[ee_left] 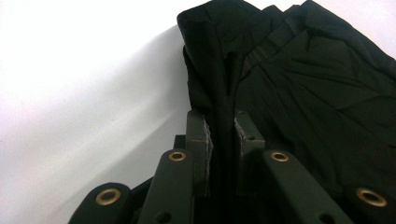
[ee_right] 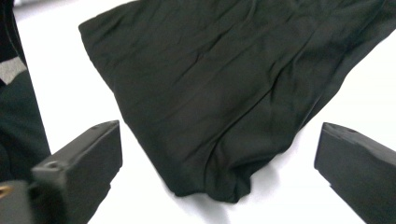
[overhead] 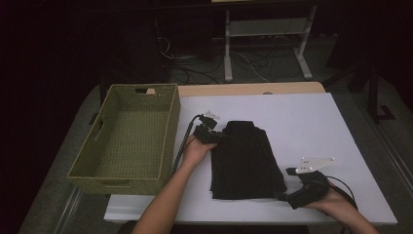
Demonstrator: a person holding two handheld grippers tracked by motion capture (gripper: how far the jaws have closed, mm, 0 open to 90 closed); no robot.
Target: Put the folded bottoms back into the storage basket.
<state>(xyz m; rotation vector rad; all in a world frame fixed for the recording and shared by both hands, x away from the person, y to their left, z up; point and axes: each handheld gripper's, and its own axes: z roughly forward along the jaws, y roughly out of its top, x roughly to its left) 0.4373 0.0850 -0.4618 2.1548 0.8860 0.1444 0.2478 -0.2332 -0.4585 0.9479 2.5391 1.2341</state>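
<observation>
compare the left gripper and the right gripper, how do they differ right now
The left gripper has its jaws closed on an edge of the folded black garment, at the far left corner; the right gripper has its jaws wide apart, with the near corner of the cloth lying untouched between them. In the high view the left gripper sits at the garment's far left corner, the right gripper at its near right corner. Both are black, hand-held, and aimed at the same garment.

1. A folded garment [overhead: 246, 161] is lying on the middle of the table [overhead: 311, 122].
2. A basket [overhead: 127, 139] is sitting left of the garment, at the table's left edge.
3. The left gripper [overhead: 214, 136] is pinching the garment's far left corner.
4. The right gripper [overhead: 282, 196] is sitting just beside its near right corner, jaws apart.
</observation>
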